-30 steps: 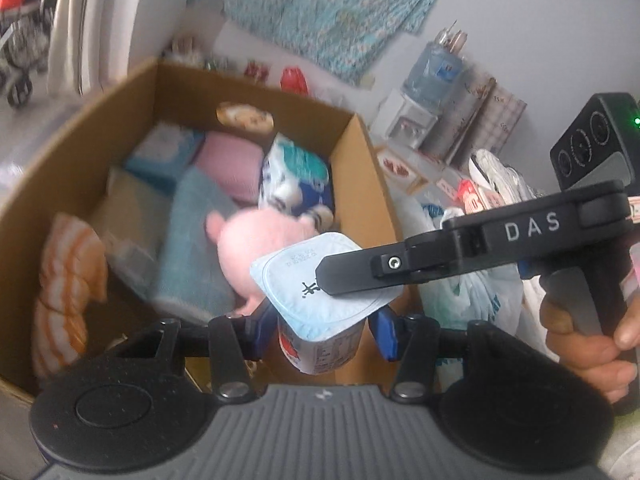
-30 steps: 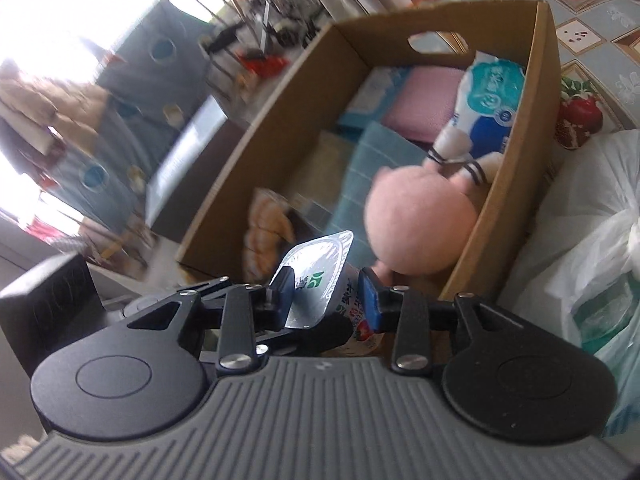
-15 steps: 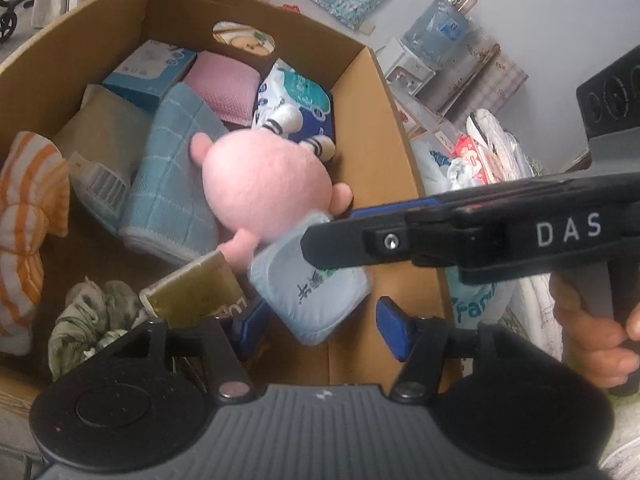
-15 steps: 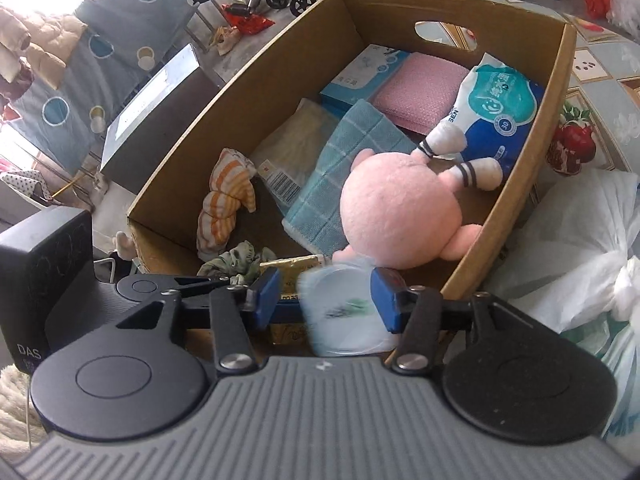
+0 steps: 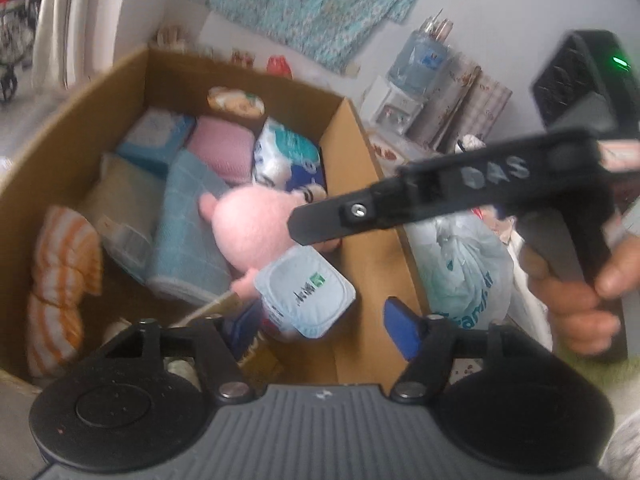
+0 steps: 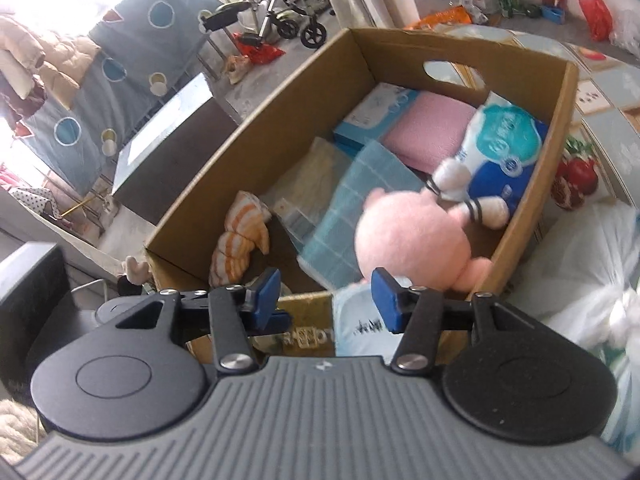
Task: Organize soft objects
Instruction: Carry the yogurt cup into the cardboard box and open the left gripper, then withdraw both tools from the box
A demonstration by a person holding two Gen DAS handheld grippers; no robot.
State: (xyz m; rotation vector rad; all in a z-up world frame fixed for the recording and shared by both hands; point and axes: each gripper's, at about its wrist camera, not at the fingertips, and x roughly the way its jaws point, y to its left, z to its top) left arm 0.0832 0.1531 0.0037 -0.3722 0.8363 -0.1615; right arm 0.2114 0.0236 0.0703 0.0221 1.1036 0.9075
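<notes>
Left wrist view: we see our left gripper [image 5: 320, 316] with its jaws spread and just been opening, the yogurt cup [image 5: 306, 294] tilted between them, clear of the right pad (its contact with the left pad is hidden). Our right gripper [image 6: 326, 300] also stands parted, gripping nothing, the cup's lid below it. Beyond lies the cardboard box [image 6: 256, 128] holding a pink plush toy [image 6: 412, 242], a blue towel [image 5: 188, 236] and an orange striped cloth [image 6: 238, 236].

Cardboard box [image 6: 256, 152] on the floor [image 6: 248, 92], white bag [image 6: 592, 248] alongside.
</notes>
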